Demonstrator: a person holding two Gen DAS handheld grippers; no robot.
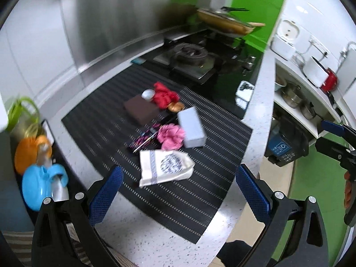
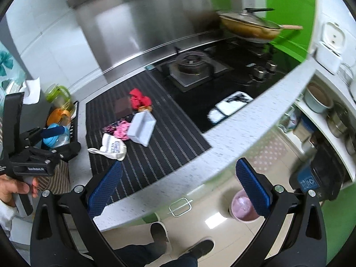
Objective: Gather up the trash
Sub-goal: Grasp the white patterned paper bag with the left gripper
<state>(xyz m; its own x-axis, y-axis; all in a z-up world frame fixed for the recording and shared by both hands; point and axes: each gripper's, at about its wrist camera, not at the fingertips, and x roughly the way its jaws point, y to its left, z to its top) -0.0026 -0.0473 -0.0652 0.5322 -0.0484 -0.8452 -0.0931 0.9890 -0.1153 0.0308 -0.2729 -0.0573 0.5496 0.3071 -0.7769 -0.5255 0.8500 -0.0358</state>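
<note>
The trash was seen gathered in a loose cluster near the middle of the striped mat (image 1: 93,120) on the counter (image 1: 160,240): a cream paper bag (image 1: 165,168) nearest the edge, a crumpled pink wrapper (image 1: 171,136) just behind it, a grey box (image 1: 191,128) touching that wrapper on its right, and, farther back toward the stove (image 1: 191,61), a brown box (image 1: 141,110), a red wrapper (image 1: 164,95) and a small orange piece (image 1: 175,106). The left gripper (image 1: 178,191) was held above the counter's near edge with its blue pads spread wide and nothing between them; the right gripper (image 2: 178,187) was likewise wide and empty, held out past the counter edge over the floor, above a pink bin (image 2: 243,208) (presumably the destination, though that could not be confirmed). The paper bag lay straight ahead of the left gripper, almost centred between its fingers, with its long axis running roughly across the line of approach, its open mouth toward the right. From the right gripper the same bag was seen well off to the left and farther away. The left gripper was therefore judged the nearer and better aligned for a first pick, a forward and downward reach being what the move would call for. Both views were somewhat blurred, so finer detail of the smaller scraps could not be made out.
</note>
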